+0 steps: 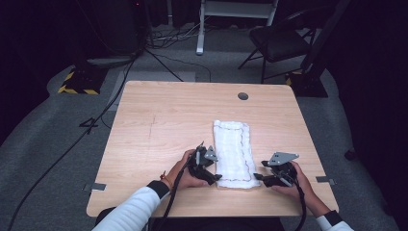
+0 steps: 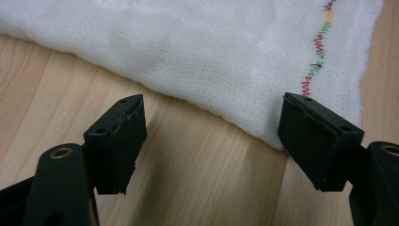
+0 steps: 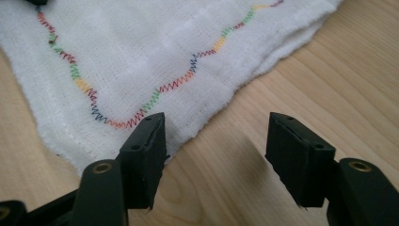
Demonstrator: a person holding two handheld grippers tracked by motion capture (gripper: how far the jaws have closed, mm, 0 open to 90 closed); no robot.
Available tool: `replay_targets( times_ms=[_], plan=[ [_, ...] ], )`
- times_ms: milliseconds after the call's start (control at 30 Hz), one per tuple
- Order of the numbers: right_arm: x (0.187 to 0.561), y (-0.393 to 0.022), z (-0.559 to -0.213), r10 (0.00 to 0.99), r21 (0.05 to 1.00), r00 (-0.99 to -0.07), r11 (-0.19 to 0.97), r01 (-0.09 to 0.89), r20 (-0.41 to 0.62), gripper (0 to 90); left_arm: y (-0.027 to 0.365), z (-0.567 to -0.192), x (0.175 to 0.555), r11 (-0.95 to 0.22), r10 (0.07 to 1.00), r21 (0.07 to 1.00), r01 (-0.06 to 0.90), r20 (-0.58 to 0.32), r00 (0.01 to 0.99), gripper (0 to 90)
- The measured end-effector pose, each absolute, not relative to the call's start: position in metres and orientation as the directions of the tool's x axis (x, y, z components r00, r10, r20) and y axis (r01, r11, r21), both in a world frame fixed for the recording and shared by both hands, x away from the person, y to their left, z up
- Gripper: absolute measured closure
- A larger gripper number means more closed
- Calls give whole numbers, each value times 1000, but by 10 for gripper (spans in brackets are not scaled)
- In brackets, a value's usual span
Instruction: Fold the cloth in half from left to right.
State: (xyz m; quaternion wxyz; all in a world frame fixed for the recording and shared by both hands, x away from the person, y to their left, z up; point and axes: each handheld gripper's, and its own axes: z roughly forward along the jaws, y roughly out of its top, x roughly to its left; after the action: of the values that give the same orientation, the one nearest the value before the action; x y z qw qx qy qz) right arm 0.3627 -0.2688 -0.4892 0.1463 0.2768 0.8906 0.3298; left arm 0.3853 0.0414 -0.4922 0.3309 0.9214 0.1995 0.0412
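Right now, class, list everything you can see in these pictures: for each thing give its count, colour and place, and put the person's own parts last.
Cloth: one, white with a wavy many-coloured stitch line near its edge, folded into a long strip, lying on the near right part of the table.
Table: one, light wood, middle of the high view, with a dark round hole near its far edge.
Chair: one, black, on the floor beyond the table's far right.
Cables: several, black, across the grey floor at left.
Left gripper: one, black, jaws open at the cloth's near left corner.
Right gripper: one, black, jaws open at the cloth's near right corner.
Hands: two, each holding a gripper; white sleeves.
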Motion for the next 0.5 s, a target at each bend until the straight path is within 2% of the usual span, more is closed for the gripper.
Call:
replay_targets(
  times_ms=[167,267,500],
  plan=[
    [355,-259,-489,566,665,-821,642,382,-74,368,52,-492,380,-698,399,628,346,-61,915,242],
    [353,-256,-487,555,659,-826,659,364,-99,365,58,-488,376,-697,411,634,335,-30,911,212],
    [374,-266,-470,633,719,-770,571,396,-79,412,61,-471,393,-661,451,674,331,5,892,201]
  ],
)
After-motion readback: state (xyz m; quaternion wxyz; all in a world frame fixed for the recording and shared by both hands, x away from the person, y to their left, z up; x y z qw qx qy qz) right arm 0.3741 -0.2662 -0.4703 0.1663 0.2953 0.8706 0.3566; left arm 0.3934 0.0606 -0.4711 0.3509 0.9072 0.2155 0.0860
